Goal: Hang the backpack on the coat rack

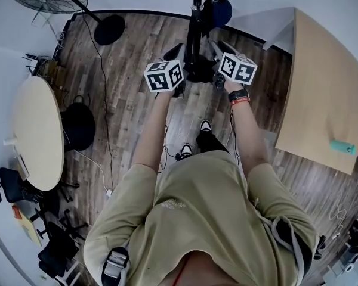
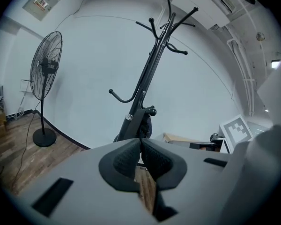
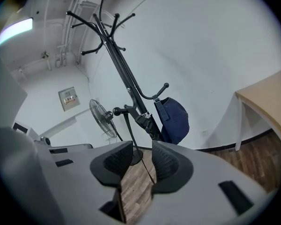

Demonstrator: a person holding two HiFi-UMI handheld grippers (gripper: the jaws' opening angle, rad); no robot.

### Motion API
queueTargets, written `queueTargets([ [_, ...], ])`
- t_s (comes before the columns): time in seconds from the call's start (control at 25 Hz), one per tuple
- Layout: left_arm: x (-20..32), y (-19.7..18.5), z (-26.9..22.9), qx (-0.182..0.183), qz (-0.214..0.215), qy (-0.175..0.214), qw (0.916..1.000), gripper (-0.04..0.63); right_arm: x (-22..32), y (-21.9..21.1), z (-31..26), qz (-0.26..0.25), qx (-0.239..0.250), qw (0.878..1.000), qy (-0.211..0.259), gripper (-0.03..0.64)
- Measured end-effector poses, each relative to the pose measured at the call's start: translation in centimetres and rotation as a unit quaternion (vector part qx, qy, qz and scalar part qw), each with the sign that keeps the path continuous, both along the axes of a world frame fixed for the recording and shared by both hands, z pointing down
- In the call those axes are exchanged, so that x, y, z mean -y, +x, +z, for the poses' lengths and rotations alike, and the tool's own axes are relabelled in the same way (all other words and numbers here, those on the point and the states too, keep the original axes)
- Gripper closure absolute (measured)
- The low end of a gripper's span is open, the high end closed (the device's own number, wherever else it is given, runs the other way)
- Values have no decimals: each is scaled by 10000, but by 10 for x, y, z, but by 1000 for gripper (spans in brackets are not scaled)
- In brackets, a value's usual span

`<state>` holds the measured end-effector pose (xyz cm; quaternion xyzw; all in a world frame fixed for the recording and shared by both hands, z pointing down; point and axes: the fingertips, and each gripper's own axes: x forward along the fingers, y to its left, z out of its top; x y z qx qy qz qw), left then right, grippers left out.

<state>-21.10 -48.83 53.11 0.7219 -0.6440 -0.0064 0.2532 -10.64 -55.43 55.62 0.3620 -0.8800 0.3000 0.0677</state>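
While I held the left gripper (image 2: 140, 143) pinched together on nothing and the right gripper (image 3: 142, 149) gaping by a dangling strap (image 3: 129, 125), the blue backpack (image 3: 174, 118) hung lengthwise down from the coat rack's (image 3: 126, 78) low hook (image 3: 161, 90), open floor (image 1: 131, 58) before the rack, a table (image 3: 264, 95) edge to its right.

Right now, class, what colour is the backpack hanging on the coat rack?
The backpack is navy blue; it shows best in the right gripper view.
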Motion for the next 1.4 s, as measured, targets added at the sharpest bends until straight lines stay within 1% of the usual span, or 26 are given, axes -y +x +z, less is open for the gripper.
queueTargets([
  [0.08,-16,6,-7,50,50,66,10000,569,-18,7,-8,16,-30,9999,143,479],
  [0.2,-44,12,-22,130,178,201,9996,569,-47,22,-27,226,-246,9987,397,488],
  [0.28,-64,15,-35,277,252,308,9988,569,-64,32,-40,397,-340,9970,566,488],
  [0.32,-74,16,-43,413,263,376,9981,569,-73,36,-47,453,-340,9963,652,491],
  [0.4,-96,14,-63,764,216,554,9953,569,-90,44,-60,513,-306,9948,821,496],
  [0.48,-115,11,-82,1029,123,760,9917,570,-107,52,-73,537,-336,9930,996,503],
  [0.64,-150,3,-109,1221,-70,1088,9865,571,-138,67,-93,605,-496,9885,1290,517],
  [0.8,-179,0,-120,1460,-221,1315,9803,571,-166,73,-108,683,-659,9824,1607,540],
  [0.92,-194,4,-119,1548,-290,1428,9771,571,-182,81,-113,754,-692,9782,1805,558],
  [1.12,-215,3,-114,1539,-369,1606,9743,572,-207,87,-115,886,-713,9726,2026,591],
  [1.28,-230,7,-102,1637,-379,1491,9744,572,-223,94,-110,944,-709,9715,2056,601],
  [1.4,-234,11,-95,1582,-335,1390,9770,572,-231,94,-106,939,-712,9716,2052,601],
])
